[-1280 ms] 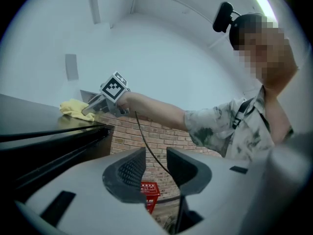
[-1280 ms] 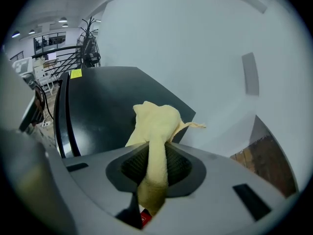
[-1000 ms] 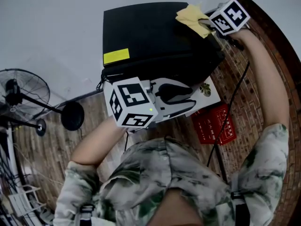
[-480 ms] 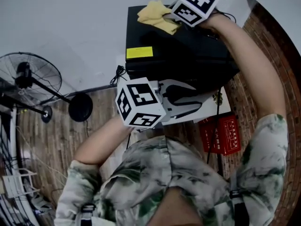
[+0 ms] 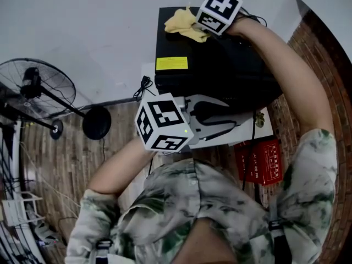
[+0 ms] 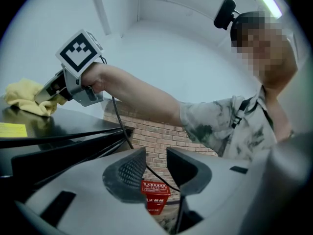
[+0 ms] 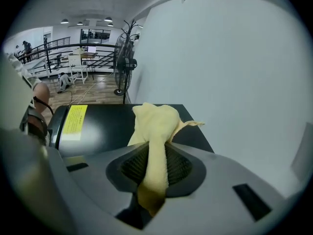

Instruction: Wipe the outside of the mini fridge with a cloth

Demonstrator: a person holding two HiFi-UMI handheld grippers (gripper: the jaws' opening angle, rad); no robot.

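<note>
From the head view, my right tongs (image 5: 199,29) reach out over the far end of the mini fridge (image 5: 220,70), which is black. They pinch the yellow cloth (image 5: 184,22), which lies bunched on the fridge's top near its far left corner. A yellow label (image 5: 171,64) sits on the near left part of that top. My left tongs (image 5: 223,122) hang in front of the fridge, above a red box (image 5: 263,161) on the brick floor (image 5: 118,131). A floor fan (image 5: 38,89) stands well apart to the left.

In the left gripper view, my left tongs (image 6: 156,164) are spread with nothing held between them. Through the gap I see the red box (image 6: 155,197) below. Up at the left, the right tongs (image 6: 51,91) press the cloth (image 6: 23,96) onto the fridge top (image 6: 54,126).

In the right gripper view, my right tongs (image 7: 154,173) are pressed together on a fold of the cloth (image 7: 155,124). The rest of it spills forward onto the glossy top of the fridge (image 7: 107,131), just right of the label (image 7: 76,120) and close to the white wall (image 7: 234,82).
</note>
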